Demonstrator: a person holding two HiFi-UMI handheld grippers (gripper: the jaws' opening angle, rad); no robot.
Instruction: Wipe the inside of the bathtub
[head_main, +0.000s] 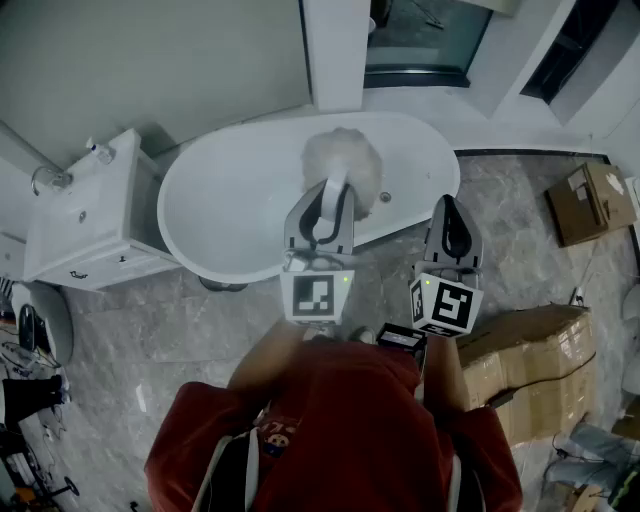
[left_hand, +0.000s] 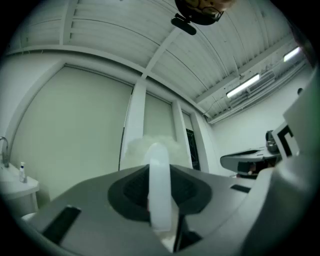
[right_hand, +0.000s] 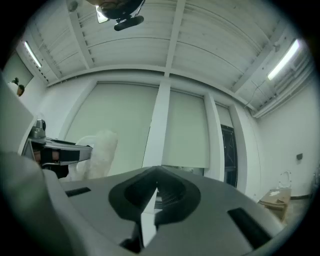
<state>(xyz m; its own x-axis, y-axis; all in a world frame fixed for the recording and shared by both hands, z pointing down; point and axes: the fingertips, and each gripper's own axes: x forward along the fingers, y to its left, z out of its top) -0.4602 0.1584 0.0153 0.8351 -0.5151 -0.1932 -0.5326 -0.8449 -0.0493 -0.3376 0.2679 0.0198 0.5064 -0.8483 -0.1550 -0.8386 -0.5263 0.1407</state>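
The white oval bathtub (head_main: 225, 205) lies ahead of me on the grey tiled floor. My left gripper (head_main: 332, 190) is shut on the white handle (left_hand: 159, 190) of a fluffy white duster (head_main: 345, 160), and the fluffy head (left_hand: 150, 146) sticks out past the jaws, over the tub's right half. In both gripper views the jaws point up towards wall and ceiling. My right gripper (head_main: 447, 205) hovers over the tub's near right rim, jaws shut with nothing between them (right_hand: 156, 187). From the right gripper view the duster (right_hand: 102, 150) shows at left.
A white vanity cabinet (head_main: 85, 215) with a faucet stands left of the tub. A white pillar (head_main: 335, 50) rises behind the tub. Cardboard boxes sit at the right (head_main: 590, 200) and near right (head_main: 530, 360). Clutter lies along the left edge.
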